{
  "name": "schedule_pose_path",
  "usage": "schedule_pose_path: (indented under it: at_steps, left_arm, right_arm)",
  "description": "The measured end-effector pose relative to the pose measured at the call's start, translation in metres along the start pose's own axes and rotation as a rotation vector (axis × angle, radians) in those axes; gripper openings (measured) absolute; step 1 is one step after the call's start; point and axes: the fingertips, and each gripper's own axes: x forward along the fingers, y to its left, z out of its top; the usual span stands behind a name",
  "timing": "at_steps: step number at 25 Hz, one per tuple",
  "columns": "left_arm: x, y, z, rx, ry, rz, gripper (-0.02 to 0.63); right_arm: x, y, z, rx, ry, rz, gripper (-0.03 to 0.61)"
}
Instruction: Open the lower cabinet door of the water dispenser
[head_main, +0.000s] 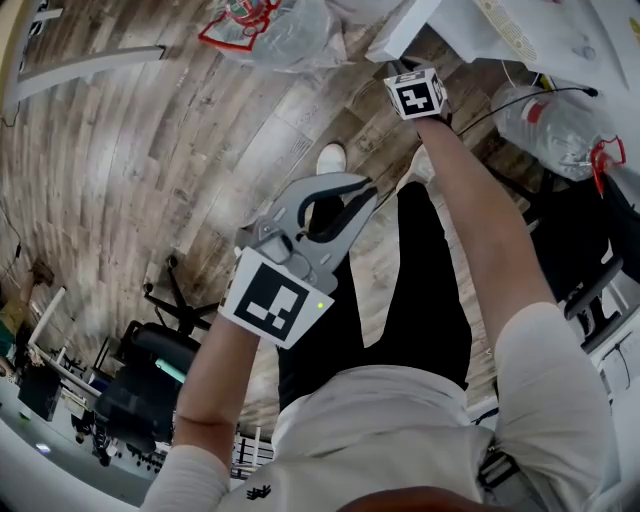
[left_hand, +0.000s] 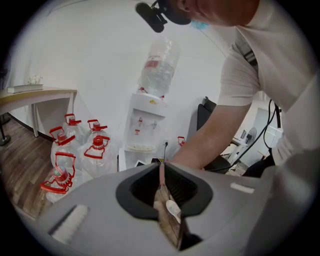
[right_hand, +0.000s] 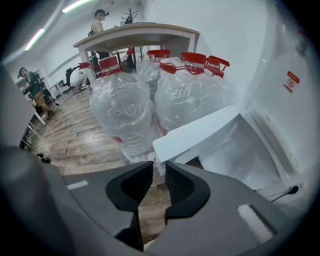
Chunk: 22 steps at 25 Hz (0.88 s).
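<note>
The water dispenser is white, with a clear bottle upside down on top. Its lower cabinet door stands swung out, and the bare white cabinet inside shows behind it. My right gripper has the door's free edge between its fingertips, and both pads seem to press on it. In the head view that gripper sits under its marker cube at the door's edge. My left gripper hangs shut and empty over the wooden floor, well back from the dispenser.
Several clear water jugs with red caps stand on the floor left of the dispenser, in front of a wooden table. Another jug and a black cable lie to the right. An office chair stands behind me.
</note>
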Motion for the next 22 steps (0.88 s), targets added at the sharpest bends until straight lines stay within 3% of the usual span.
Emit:
schedule_pose_path:
  at_steps: [17,22]
  left_arm:
    - [-0.026,0.021,-0.02,-0.047,-0.028,0.057,0.06]
    - [-0.031,0.024,-0.024,-0.056,-0.03,0.062,0.06]
  right_arm:
    - [0.015,0.021,0.044,-0.099,-0.012,0.0,0.041]
    - [0.019,0.025,0.042,-0.113,0.017,0.005,0.034]
